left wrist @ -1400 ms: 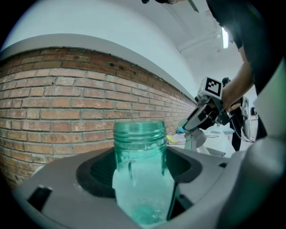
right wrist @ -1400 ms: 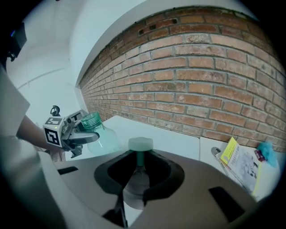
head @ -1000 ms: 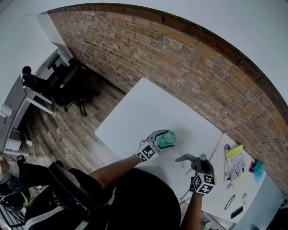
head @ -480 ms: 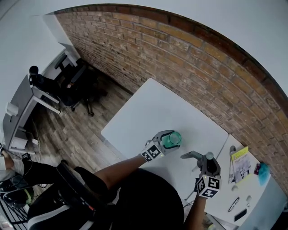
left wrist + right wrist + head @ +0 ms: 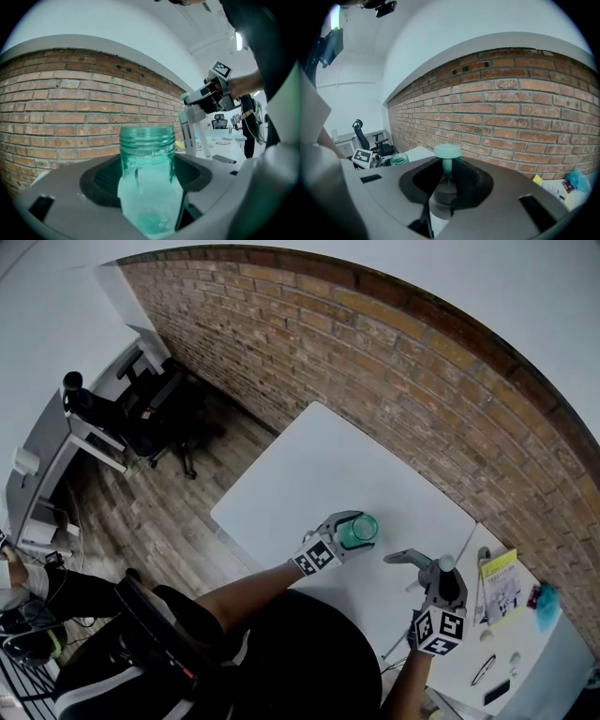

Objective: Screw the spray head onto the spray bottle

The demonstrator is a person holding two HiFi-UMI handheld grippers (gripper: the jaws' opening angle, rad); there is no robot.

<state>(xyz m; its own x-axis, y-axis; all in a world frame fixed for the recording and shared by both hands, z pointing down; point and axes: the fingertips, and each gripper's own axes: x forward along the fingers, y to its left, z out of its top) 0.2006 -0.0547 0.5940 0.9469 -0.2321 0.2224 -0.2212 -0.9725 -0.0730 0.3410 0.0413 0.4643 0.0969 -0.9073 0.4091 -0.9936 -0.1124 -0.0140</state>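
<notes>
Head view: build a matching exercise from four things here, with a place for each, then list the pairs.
Things:
1 spray bottle
2 spray head
3 yellow booklet
4 office chair

Places:
A on the wooden floor
B in the right tool
C in the left tool
D on the side table

Pairs: 1-C, 2-B, 3-D, 4-A

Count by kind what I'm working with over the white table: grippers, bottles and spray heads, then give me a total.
Grippers: 2, the left gripper and the right gripper
Green bottle: 1, held in the left gripper
Spray head: 1, held in the right gripper
Total: 4
</notes>
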